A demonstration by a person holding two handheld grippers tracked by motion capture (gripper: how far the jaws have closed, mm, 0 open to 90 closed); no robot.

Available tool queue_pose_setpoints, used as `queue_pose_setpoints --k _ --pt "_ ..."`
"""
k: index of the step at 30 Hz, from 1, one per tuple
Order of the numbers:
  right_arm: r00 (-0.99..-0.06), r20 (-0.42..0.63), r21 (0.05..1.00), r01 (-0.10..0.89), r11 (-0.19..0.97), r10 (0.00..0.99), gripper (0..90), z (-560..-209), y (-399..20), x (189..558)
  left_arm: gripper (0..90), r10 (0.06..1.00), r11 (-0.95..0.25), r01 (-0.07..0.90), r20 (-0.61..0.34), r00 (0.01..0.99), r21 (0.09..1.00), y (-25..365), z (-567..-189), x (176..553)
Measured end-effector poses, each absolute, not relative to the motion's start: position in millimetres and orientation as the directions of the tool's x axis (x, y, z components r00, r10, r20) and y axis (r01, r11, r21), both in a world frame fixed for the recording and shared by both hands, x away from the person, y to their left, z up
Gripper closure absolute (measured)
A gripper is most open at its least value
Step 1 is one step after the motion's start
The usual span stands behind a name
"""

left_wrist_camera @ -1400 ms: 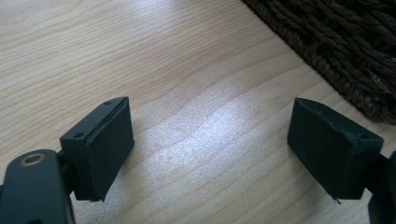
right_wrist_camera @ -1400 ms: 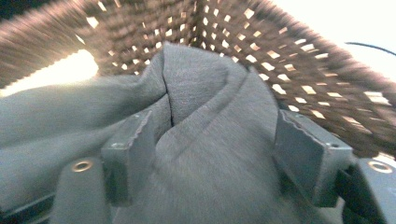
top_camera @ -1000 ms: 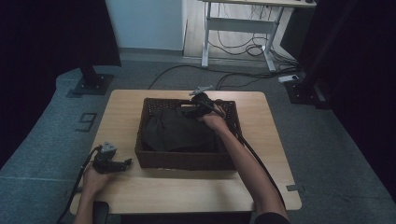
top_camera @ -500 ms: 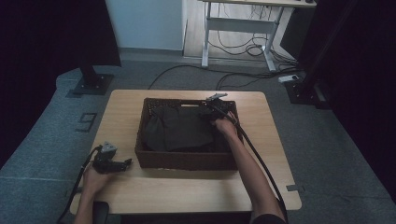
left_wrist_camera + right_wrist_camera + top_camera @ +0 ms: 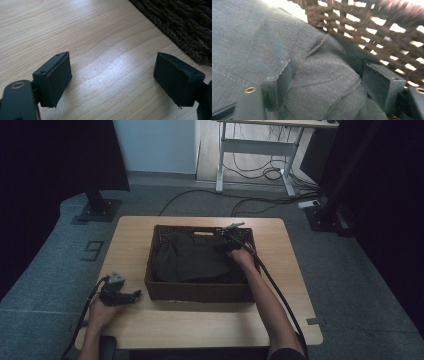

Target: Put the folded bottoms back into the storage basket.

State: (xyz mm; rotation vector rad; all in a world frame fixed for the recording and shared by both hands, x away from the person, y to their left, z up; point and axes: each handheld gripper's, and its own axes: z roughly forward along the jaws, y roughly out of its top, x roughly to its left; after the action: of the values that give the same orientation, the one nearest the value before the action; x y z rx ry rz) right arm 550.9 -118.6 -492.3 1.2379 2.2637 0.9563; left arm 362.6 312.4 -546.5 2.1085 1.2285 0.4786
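Observation:
A dark brown wicker basket [image 5: 200, 291] stands mid-table with a dark grey garment [image 5: 195, 261] lying in it. My right gripper [image 5: 229, 240] is lowered into the basket's far right corner. In the right gripper view its jaws [image 5: 327, 75] straddle a raised fold of the grey garment [image 5: 262, 37] close to the woven wall [image 5: 374, 30]. They have just opened slightly and the right pad stands off the cloth, so the gripper is open. My left gripper [image 5: 136, 294] rests on the table by the basket's front left corner, open [image 5: 112, 72] over bare wood, with the basket [image 5: 180, 25] to its right.
The light wooden table [image 5: 200, 326] has free strips left, right and in front of the basket. The right gripper's cable [image 5: 280, 295] trails along the forearm. On the floor behind are a black stand base [image 5: 97, 211] and a desk frame with cables [image 5: 255, 170].
The right hand has moved from the basket's far middle to the right and down into the far right corner, onto the garment. The left hand has stayed put.

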Motion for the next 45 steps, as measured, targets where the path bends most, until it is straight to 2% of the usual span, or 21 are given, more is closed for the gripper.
queue_pose_setpoints --k 4,10,15,19,25,32,45 --pt "-0.583 -0.054 0.721 0.539 0.436 0.811 19.0 -485 -119 547 14.4 0.868 -0.357 0.633 -0.007 0.497 0.687 312 -546 363" --pt "-0.622 -0.015 0.740 0.520 0.427 0.783 13.7 -468 -116 540 14.2 0.867 -0.358 0.633 -0.007 0.498 0.686 312 -546 363" --pt "-0.653 -0.024 0.751 0.488 0.445 0.757 12.1 -448 -115 530 12.8 0.863 -0.365 0.633 -0.007 0.505 0.683 312 -547 363" --pt "-0.663 -0.036 0.738 0.487 0.467 0.748 9.7 -435 -119 522 9.0 0.857 -0.376 0.633 -0.007 0.516 0.676 311 -547 363" --pt "-0.680 -0.054 0.736 0.468 0.490 0.731 1.1 -415 -127 509 0.4 0.850 -0.391 0.641 -0.008 0.527 0.660 308 -548 365" --pt "-0.684 -0.105 0.724 0.445 0.527 0.721 0.0 -400 -141 492 0.0 0.849 -0.392 0.642 -0.008 0.528 0.659 308 -548 365" --pt "-0.656 -0.082 0.756 0.449 0.476 0.750 0.0 -379 -184 461 0.0 0.851 -0.391 0.643 -0.008 0.525 0.658 308 -548 364"
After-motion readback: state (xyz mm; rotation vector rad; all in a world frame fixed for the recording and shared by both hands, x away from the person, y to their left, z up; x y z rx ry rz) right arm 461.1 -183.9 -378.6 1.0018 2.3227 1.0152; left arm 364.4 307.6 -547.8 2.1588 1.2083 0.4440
